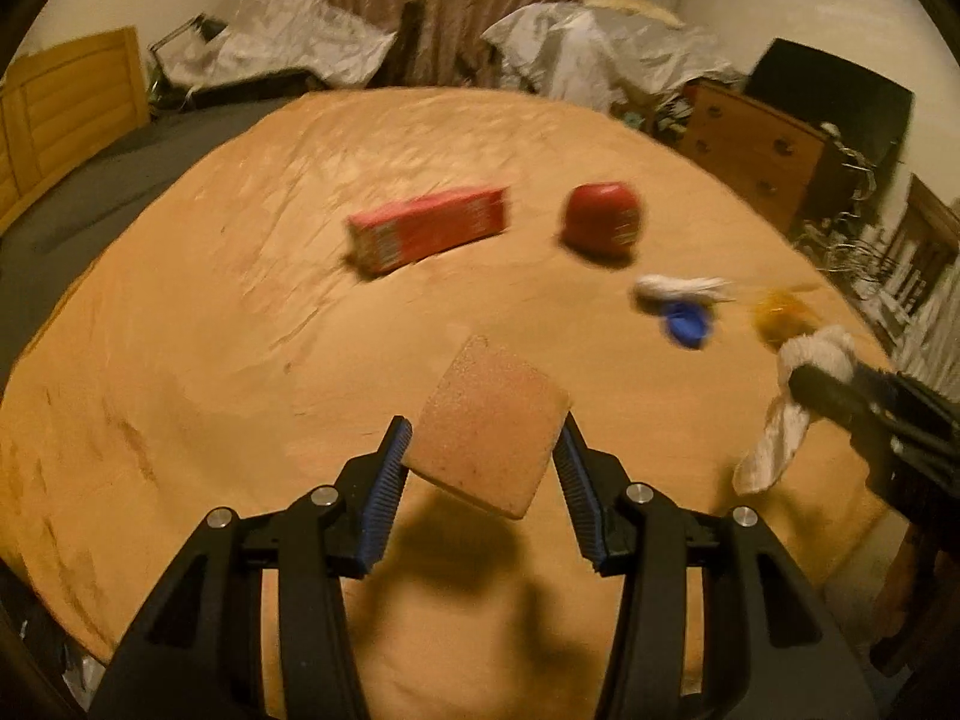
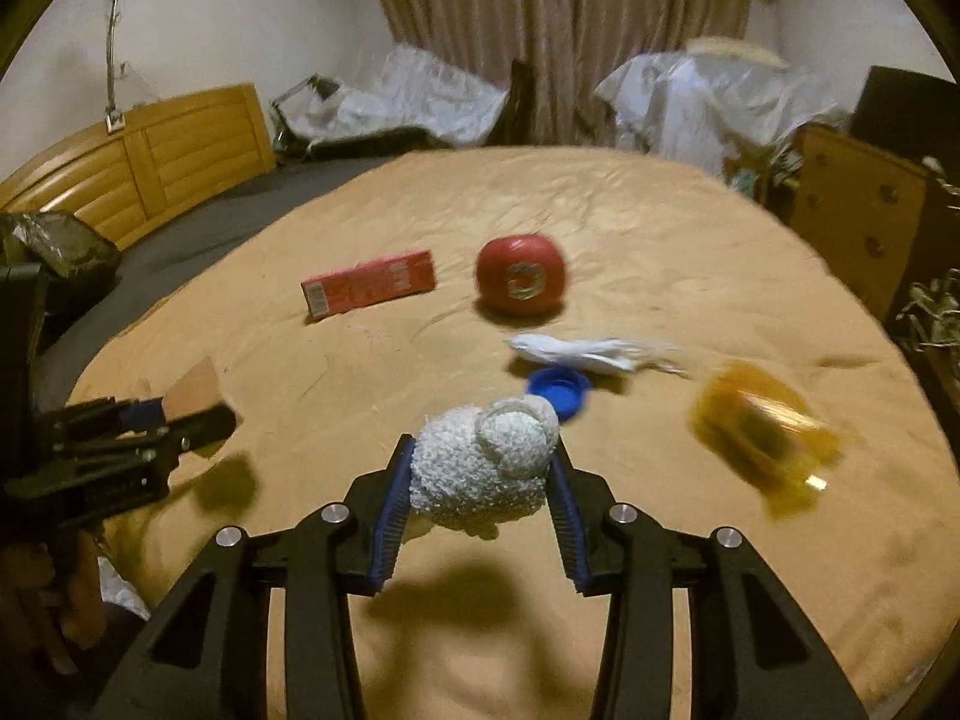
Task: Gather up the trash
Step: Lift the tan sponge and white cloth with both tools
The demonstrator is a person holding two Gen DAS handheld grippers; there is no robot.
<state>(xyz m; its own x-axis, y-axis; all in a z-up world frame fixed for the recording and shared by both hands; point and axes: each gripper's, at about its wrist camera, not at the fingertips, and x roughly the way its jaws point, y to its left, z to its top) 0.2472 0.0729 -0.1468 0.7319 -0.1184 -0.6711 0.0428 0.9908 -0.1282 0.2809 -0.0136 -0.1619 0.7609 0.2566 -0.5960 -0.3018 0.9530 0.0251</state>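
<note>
Both wrist views looked obliquely down along their fingers, close over the tan bedspread point(image 1: 240, 300), sharing the red box point(image 1: 429, 229) and curtain point(image 2: 570, 30).

A flat tan cardboard piece point(image 1: 492, 426) hangs tilted above the bed, clamped between the left tongs point(image 1: 487, 444). A white crumpled paper towel point(image 2: 486, 468) sits pinched in the right tongs point(image 2: 483, 474). Farther off on the bed lie a red box point(image 2: 369, 289), a red round can point(image 2: 521, 283), a white wrapper point(image 2: 591, 354), a blue cap point(image 2: 559, 393) and, at right, a yellow plastic cup point(image 2: 762, 441) on its side.
</note>
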